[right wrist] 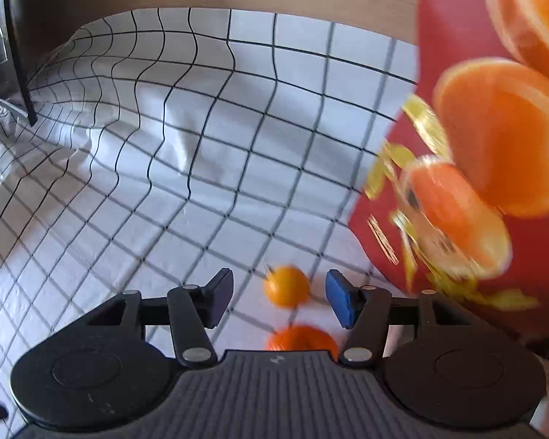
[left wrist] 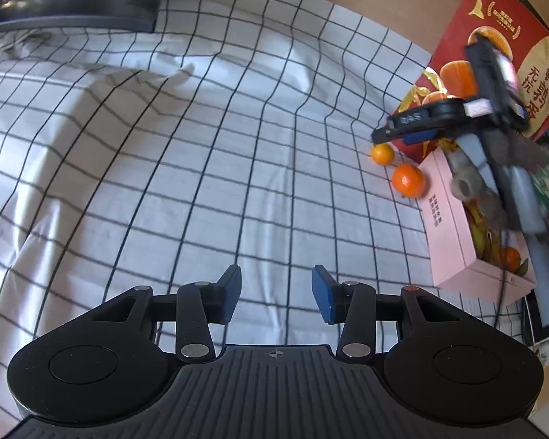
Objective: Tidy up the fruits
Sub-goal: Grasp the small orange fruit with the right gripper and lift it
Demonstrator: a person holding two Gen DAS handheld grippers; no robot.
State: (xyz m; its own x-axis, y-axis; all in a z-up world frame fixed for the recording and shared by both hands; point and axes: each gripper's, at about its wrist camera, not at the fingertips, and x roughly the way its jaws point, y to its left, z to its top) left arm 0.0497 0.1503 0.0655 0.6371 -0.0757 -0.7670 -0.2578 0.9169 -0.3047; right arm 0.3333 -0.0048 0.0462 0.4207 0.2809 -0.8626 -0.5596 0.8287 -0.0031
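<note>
The open pink cardboard box (left wrist: 454,226) is half hidden behind the blurred right gripper (right wrist: 279,298) and grey-gloved hand (left wrist: 472,186), so its yellow and orange fruit cannot be counted. Two small round oranges (left wrist: 382,154) (left wrist: 408,180) lie on the white black-checked cloth (left wrist: 201,146) just beside the box, below the upright red printed carton (left wrist: 508,18). Both tools stand spread and pinch nothing: the left gripper (left wrist: 276,294) over bare cloth, the right over one orange, the other cut off by its body.

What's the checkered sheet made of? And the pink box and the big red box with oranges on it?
Checkered sheet: looks like soft woven cloth, matte, since it wrinkles and folds. Pink box: probably cardboard, smooth matte, with straight edges and printed writing. Red box: likely cardboard with glossy printing; the gold bits seem shiny, though blur leaves that uncertain.
</note>
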